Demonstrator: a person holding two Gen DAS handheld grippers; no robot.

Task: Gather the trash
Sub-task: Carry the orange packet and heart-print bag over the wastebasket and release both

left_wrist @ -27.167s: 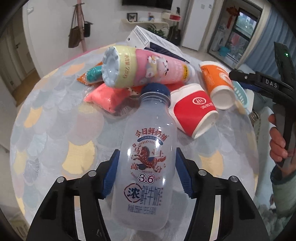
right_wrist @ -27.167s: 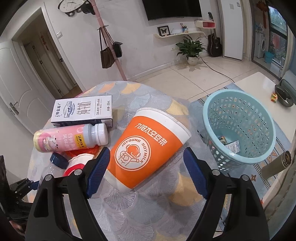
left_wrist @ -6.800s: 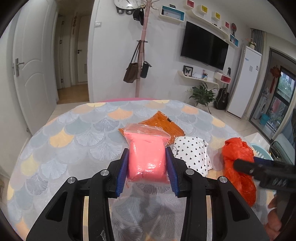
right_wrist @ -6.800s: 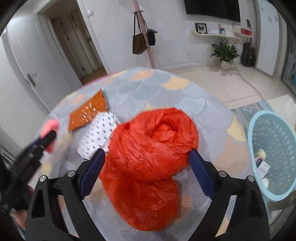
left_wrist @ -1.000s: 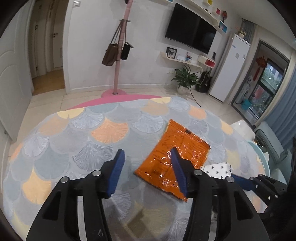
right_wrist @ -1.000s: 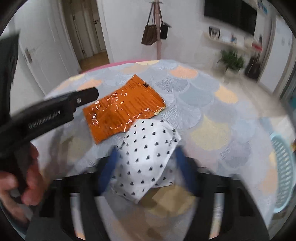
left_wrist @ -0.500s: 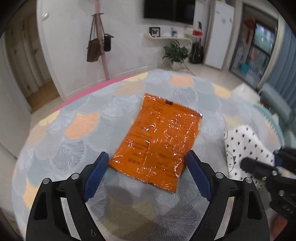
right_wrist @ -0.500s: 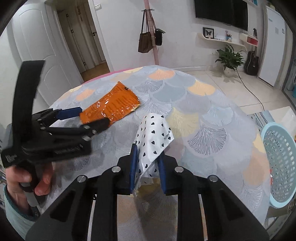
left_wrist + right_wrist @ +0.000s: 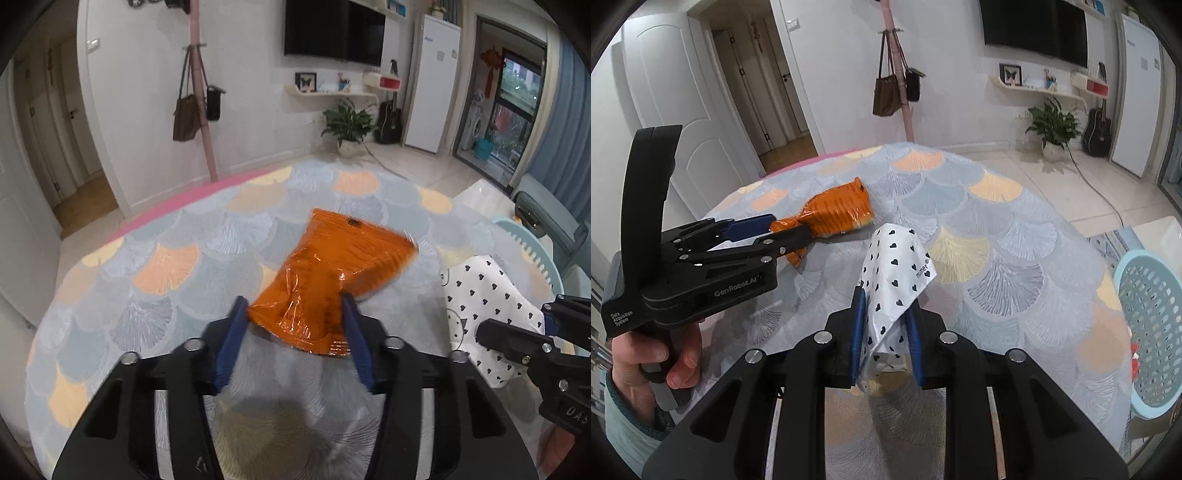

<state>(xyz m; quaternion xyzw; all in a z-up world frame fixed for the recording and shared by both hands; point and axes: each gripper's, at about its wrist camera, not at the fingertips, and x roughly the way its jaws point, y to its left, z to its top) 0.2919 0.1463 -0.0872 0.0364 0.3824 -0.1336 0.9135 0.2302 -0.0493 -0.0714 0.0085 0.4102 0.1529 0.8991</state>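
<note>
My left gripper [image 9: 293, 314] is shut on the near end of an orange foil packet [image 9: 332, 273], which is crumpled between the blue pads and lifted at that end. In the right wrist view the left gripper [image 9: 775, 230] pinches the same orange packet [image 9: 838, 212] at the table's left. My right gripper [image 9: 882, 321] is shut on a white wrapper with black hearts [image 9: 894, 269], held tilted just above the table. That wrapper [image 9: 484, 299] also shows at the right of the left wrist view.
The round table [image 9: 997, 258] has a grey and orange scallop-pattern cloth. A light blue trash basket [image 9: 1152, 325] stands on the floor beyond the table's right edge, its rim [image 9: 532, 247] showing in the left wrist view. A coat stand with bags [image 9: 897, 85] stands behind the table.
My left gripper has closed on the orange packet and raised its near end; half a second ago its jaws stood wide around it. My right gripper keeps hold of the heart wrapper.
</note>
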